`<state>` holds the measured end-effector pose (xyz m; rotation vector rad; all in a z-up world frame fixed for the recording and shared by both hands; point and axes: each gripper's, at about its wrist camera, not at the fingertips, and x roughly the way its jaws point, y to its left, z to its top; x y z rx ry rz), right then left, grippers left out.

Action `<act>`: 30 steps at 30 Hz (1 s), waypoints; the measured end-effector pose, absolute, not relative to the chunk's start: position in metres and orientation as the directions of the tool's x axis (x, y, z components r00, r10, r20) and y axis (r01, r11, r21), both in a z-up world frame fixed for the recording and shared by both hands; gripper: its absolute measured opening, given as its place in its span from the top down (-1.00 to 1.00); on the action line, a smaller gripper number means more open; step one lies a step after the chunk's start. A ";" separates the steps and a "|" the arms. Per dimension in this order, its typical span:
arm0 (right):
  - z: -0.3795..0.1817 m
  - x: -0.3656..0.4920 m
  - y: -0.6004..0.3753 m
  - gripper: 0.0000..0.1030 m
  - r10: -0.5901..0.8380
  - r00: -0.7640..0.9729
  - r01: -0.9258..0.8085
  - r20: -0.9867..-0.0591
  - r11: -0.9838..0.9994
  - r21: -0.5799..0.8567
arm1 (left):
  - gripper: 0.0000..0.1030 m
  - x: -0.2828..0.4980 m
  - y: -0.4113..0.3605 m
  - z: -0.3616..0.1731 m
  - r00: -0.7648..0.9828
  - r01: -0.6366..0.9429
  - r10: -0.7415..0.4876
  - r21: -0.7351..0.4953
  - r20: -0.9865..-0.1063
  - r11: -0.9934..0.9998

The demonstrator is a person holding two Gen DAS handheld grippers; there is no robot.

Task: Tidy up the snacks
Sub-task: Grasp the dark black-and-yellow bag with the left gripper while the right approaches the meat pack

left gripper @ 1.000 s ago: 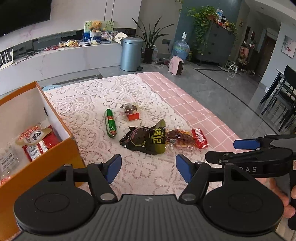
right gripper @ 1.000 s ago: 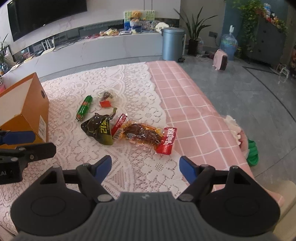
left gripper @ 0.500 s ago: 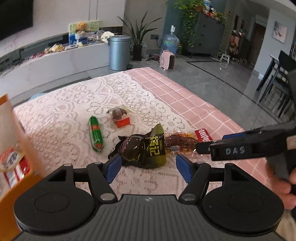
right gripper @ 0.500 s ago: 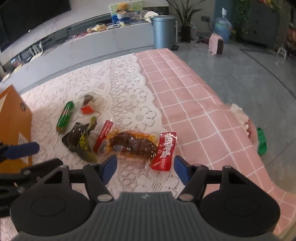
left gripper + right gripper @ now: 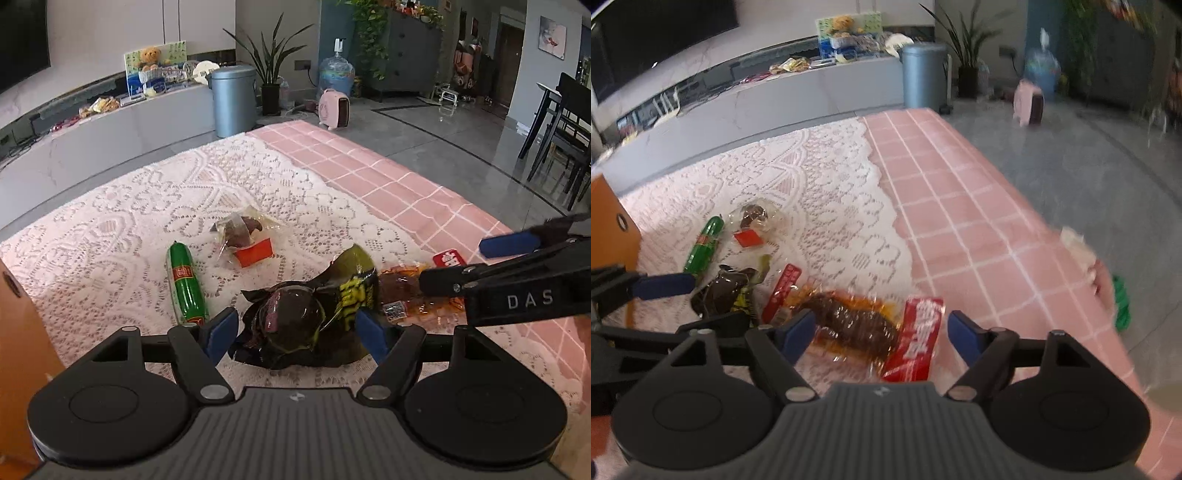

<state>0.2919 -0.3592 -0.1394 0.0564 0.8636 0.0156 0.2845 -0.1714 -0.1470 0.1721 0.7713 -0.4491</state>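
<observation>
Both grippers hang low over a cluster of snacks on the table (image 5: 424, 184), which wears a white lace cloth (image 5: 147, 206) over a pink checked cover. The left gripper (image 5: 295, 328) has just been spreading its jaws and stands wide, its blue pads either side of a dark green-and-black pouch (image 5: 314, 317) without pressing on it. The right gripper (image 5: 882, 330) has just been opening too, its pads flanking a clear packet of brown meat with red ends (image 5: 864, 325), apart from it on both sides. This packet lies where the lace meets the pink cover, near the table's right edge. Beyond the pouch, toward the far edge, lie a green sausage (image 5: 184, 284) and a small clear packet with a red label (image 5: 247, 240). An orange box (image 5: 611, 229) stands at the left edge.
</observation>
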 end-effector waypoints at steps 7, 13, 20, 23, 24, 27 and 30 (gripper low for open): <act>-0.148 0.304 -0.362 -0.49 0.031 0.627 -0.005 -0.779 0.999 0.035 | -0.69 0.301 -0.168 -0.159 0.591 0.437 -0.362 -0.091 -0.720 0.895; -0.161 0.311 -0.371 -0.49 0.047 0.578 0.046 -0.814 0.995 0.090 | -0.72 0.307 -0.162 -0.159 0.571 0.411 -0.428 -0.208 -0.700 0.888; -0.164 0.310 -0.370 -0.49 0.051 0.582 0.054 -0.812 0.993 0.101 | -0.53 0.306 -0.157 -0.154 0.533 0.381 -0.485 -0.315 -0.694 0.869; -0.164 0.311 -0.372 -0.49 0.056 0.579 0.060 -0.813 0.992 0.111 | -0.20 0.305 -0.152 -0.154 0.532 0.342 -0.499 -0.366 -0.684 0.866; -0.164 0.311 -0.373 -0.49 0.058 0.579 0.062 -0.814 0.991 0.115 | 0.02 0.304 -0.151 -0.154 0.530 0.330 -0.503 -0.380 -0.683 0.864; -0.164 0.311 -0.374 -0.49 0.060 0.577 0.067 -0.815 0.991 0.120 | 0.12 0.302 -0.147 -0.156 0.517 0.292 -0.509 -0.418 -0.688 0.860; -0.163 0.310 -0.372 -0.48 0.055 0.578 0.063 -0.814 0.992 0.111 | 0.12 0.299 -0.144 -0.158 0.515 0.252 -0.510 -0.447 -0.689 0.859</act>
